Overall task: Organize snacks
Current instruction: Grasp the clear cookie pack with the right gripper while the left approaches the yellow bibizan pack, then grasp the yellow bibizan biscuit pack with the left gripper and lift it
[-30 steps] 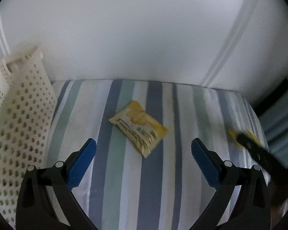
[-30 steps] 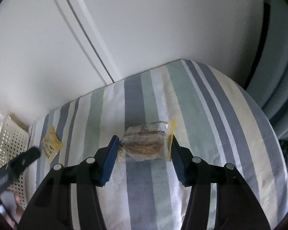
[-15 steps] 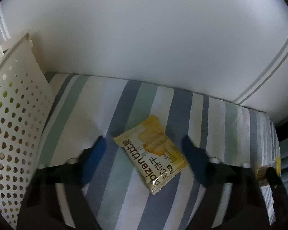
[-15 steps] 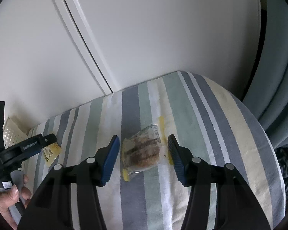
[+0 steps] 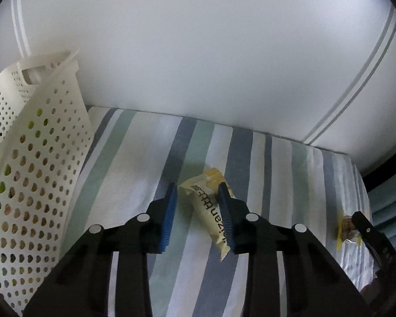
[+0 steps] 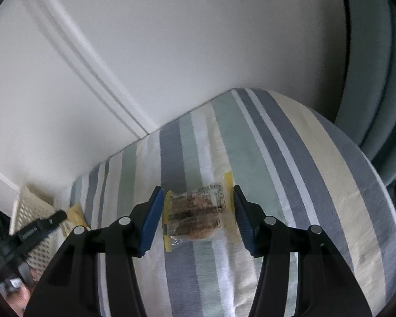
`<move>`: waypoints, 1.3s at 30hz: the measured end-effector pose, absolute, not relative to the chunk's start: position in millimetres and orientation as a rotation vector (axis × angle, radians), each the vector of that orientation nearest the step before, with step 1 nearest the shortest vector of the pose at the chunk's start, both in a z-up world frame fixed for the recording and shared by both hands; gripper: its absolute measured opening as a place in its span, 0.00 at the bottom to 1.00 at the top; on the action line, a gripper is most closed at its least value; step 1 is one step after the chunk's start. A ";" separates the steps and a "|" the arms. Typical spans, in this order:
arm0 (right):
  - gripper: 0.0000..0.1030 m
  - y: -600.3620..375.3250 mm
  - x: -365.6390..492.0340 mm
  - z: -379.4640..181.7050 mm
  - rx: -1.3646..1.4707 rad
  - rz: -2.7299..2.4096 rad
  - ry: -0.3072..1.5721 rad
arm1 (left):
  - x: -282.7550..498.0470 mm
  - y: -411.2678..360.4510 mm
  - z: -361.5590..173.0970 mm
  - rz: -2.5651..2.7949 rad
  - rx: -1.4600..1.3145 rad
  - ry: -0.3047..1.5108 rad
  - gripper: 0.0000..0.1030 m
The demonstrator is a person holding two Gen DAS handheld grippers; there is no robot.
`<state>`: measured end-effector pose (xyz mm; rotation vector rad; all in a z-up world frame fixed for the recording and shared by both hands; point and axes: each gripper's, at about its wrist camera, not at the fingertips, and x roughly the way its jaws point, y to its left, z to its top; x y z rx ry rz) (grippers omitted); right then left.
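Observation:
A yellow snack packet (image 5: 206, 211) lies on the striped cloth (image 5: 134, 171). My left gripper (image 5: 197, 187) is shut on its far end, and the wrapper is bunched between the blue pads. A clear-wrapped brown cake (image 6: 195, 211) with yellow ends lies between the fingers of my right gripper (image 6: 198, 189). That gripper is open, its pads close to both ends of the wrapper. The right wrist view shows the left gripper (image 6: 47, 222) at the yellow packet (image 6: 75, 212). The left wrist view shows the cake (image 5: 345, 227) under a right fingertip (image 5: 361, 222).
A cream perforated basket (image 5: 39, 158) stands at the left end of the cloth, with some items dimly visible through its holes. A white panelled wall (image 5: 198, 66) runs right behind the cloth. Blue-grey padded shapes (image 6: 369, 79) sit past the right edge. A hand (image 6: 18, 295) holds the left tool.
My left gripper moved forward onto the yellow packet and shut on it, crumpling the wrapper. The right gripper came lower over the cake and its fingers narrowed slightly.

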<state>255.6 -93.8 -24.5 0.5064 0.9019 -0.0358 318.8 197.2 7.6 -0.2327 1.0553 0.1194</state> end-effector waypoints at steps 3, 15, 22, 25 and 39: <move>0.51 -104.0 255.1 -27.4 0.547 -0.053 0.899 | 318.4 201.6 4.3 0.117 -0.252 1.086 0.36; 0.66 -94.4 258.2 -25.9 0.520 -0.036 0.904 | 339.2 187.2 -27.3 0.184 -0.210 1.147 0.80; 0.66 -92.7 258.0 -25.8 0.514 -0.035 0.907 | 350.3 151.1 -42.4 0.173 -0.129 1.118 0.58; 0.66 -93.1 258.6 -26.3 0.520 -0.035 0.913 | 345.7 139.9 -39.2 0.116 -0.080 1.098 0.50; 0.66 -96.8 257.1 -26.1 0.533 -0.041 0.910 | 329.3 126.8 -25.4 -0.003 -0.180 1.098 0.26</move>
